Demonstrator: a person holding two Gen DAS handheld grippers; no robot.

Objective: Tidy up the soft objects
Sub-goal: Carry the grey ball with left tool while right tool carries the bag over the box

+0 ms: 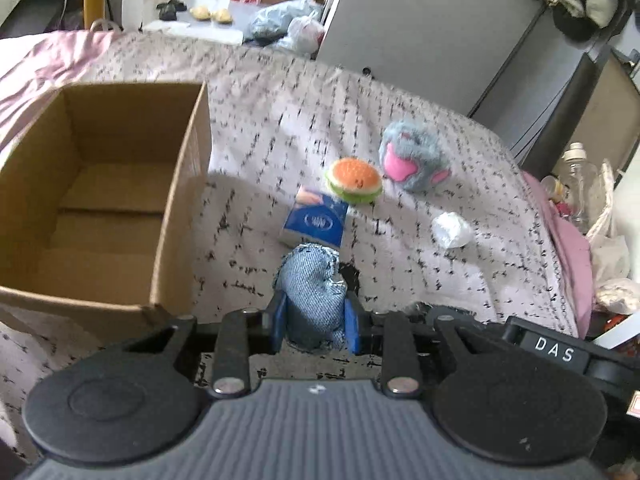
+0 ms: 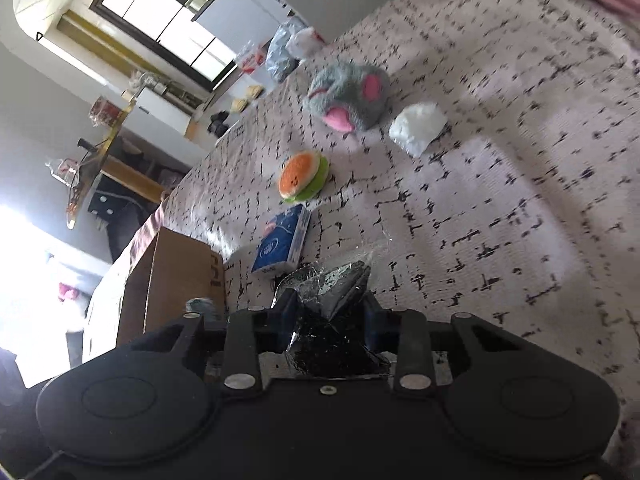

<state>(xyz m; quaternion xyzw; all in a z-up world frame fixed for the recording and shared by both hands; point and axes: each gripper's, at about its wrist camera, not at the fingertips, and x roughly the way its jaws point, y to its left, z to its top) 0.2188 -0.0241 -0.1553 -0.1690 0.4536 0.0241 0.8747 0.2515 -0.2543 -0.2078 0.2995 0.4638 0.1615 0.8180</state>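
Gripping a denim pouch [image 1: 311,292], left gripper [image 1: 314,320]; right gripper [image 2: 330,320] pinches a black bag [image 2: 336,312]. Cardboard box [image 1: 176,200] at ten o'clock shows only bare flaps inside.

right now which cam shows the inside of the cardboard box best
The left wrist view: it looks down into the cardboard box, showing its bare floor and inner walls. The right wrist view catches only the box's outer side, nothing inside.
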